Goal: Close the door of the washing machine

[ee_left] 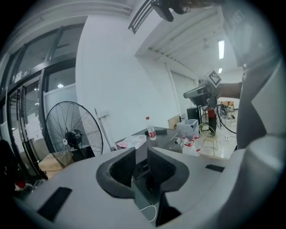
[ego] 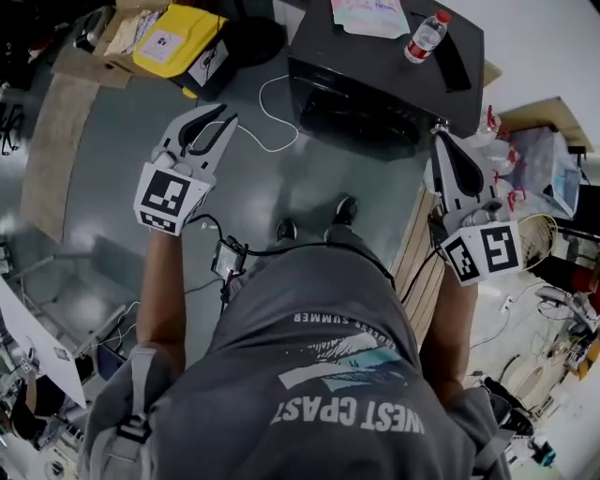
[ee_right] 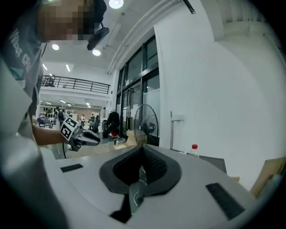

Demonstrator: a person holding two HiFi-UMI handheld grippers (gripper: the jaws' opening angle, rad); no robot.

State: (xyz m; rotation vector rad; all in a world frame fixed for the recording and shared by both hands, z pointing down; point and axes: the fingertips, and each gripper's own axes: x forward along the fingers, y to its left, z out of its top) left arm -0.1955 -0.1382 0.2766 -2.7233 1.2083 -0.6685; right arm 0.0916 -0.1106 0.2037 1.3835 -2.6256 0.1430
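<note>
Washing machine: the dark box sits on the floor at the top of my head view, just past my shoes, with its front face turned toward me.
Door: it's on that glossy dark front. From this steep angle I honestly can't tell if it's fully shut or a bit ajar.
On the machine's top: a water bottle with a red cap stands upright. There's also a pale sheet and a flat dark thing just beside the bottle.
Right tool: the right tool is held up in the air near the machine's right front corner. Its pads are pressed together with nothing caught in them.
Left tool: the left tool is held up off to the machine's left, well apart from it. The pads are spread just a crack and the gap is empty.
Floor: grey and shiny, with a thin white cable looping in front of the machine's left corner.
Room: white wall behind the machine, a big standing fan to its left, and dark-framed glass panels past that.
Left edge: a yellow case up top and a brown mat running down the side.
Right edge: a wooden board right by my leg, then plastic bags and a tangle of wires.
Open room: a bare patch of floor lies between the left tool and the machine, and straight in front of the door.
</note>
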